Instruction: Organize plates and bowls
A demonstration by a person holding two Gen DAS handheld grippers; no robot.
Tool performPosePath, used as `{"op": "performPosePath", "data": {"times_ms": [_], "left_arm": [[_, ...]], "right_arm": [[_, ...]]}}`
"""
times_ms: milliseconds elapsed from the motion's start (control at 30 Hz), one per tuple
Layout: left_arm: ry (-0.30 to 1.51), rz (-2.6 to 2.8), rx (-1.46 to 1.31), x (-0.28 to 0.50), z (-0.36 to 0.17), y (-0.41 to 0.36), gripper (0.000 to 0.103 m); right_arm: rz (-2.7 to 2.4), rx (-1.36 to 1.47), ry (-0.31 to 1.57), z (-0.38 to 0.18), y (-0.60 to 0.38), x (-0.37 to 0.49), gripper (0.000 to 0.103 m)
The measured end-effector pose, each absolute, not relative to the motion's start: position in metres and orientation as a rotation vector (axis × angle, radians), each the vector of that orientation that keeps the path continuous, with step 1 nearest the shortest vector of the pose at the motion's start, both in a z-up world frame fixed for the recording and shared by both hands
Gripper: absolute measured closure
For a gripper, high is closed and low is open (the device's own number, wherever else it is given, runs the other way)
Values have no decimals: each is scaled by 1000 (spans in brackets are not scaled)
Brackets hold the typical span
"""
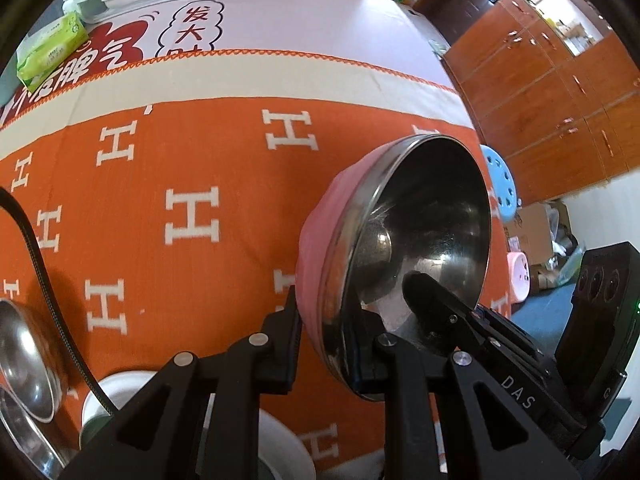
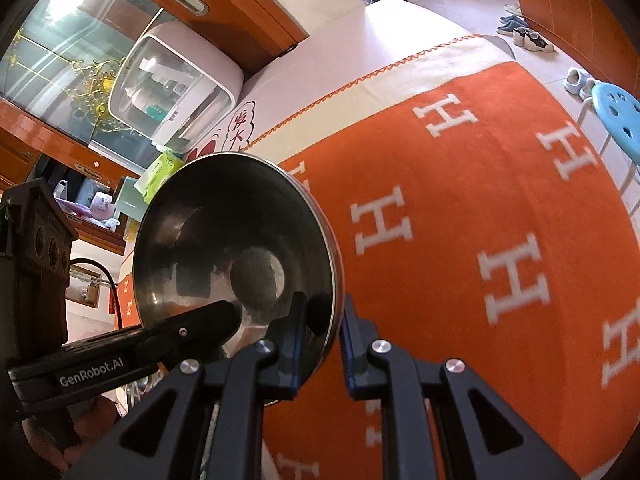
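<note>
I had the left hand-held gripper (image 1: 326, 336) and the right hand-held gripper (image 2: 324, 332) both clamped on the rim of one pink-sided, steel-lined round bowl (image 1: 420, 232), tilted above the orange H-patterned table (image 1: 180, 168); beyond lay a green tissue pack (image 1: 52, 48).

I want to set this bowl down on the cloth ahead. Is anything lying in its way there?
Nothing visible: both grippers clamp the bowl, and the orange cloth ahead is bare. The other dishes lie off to the near left.
</note>
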State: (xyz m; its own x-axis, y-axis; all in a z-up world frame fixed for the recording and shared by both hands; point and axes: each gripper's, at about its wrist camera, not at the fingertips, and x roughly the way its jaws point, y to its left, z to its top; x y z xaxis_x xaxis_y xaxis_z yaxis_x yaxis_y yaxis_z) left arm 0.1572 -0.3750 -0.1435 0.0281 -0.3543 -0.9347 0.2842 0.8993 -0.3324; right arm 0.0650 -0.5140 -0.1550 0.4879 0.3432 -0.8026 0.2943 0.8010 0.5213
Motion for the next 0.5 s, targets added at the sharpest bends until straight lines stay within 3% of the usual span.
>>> {"op": "performPosePath", "data": {"times_ms": [500], "left_arm": [[1412, -562, -56, 99, -100, -335, 83]], "right_arm": [[62, 546, 1070, -108, -472, 26, 88]]}}
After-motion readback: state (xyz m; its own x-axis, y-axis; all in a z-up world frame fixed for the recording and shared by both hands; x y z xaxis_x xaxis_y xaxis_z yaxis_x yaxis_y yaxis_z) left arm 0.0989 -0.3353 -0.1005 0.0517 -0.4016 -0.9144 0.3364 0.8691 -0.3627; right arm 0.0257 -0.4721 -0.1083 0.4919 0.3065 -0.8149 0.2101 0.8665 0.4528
